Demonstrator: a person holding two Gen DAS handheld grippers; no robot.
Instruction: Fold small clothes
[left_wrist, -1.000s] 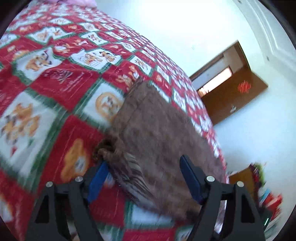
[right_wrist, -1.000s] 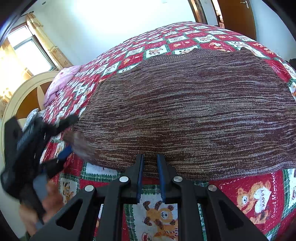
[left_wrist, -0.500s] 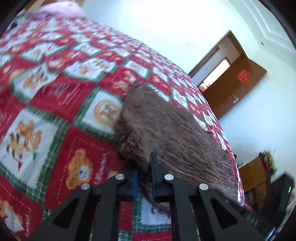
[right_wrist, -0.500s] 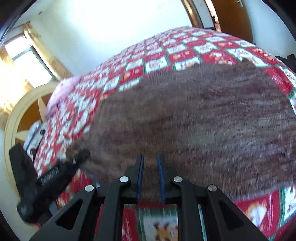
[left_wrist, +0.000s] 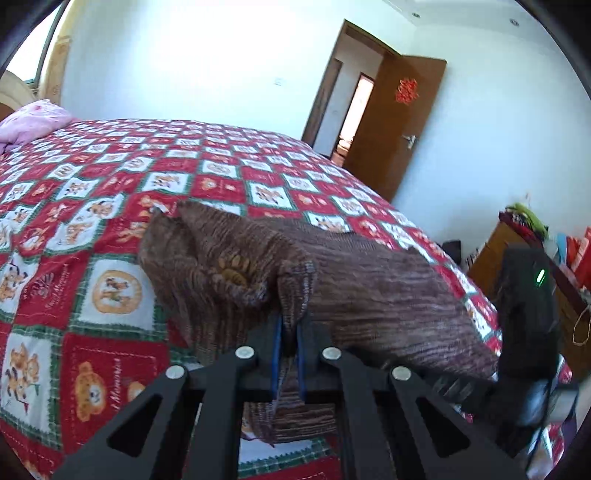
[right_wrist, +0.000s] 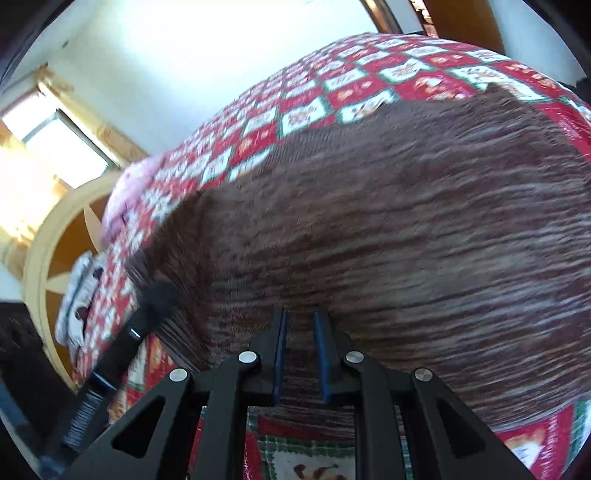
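Observation:
A brown striped knit garment lies on the red patchwork bedspread. My left gripper is shut on the garment's near left corner, and the cloth bunches up and rises over its fingers. The right wrist view is blurred and filled by the same brown garment. There my right gripper is shut on the near hem, with cloth running between its blue pads. The left gripper shows at that view's lower left, at the garment's left corner. The other gripper's black body appears at the left wrist view's right edge.
A pink pillow lies at the head of the bed, by a cream headboard. A brown door stands open in the far wall. A wooden cabinet with coloured things on top stands right of the bed.
My left gripper went from open around the garment's corner to shut on it, then rolled and lifted the corner. The right gripper stayed shut on the hem and shifted with the cloth.

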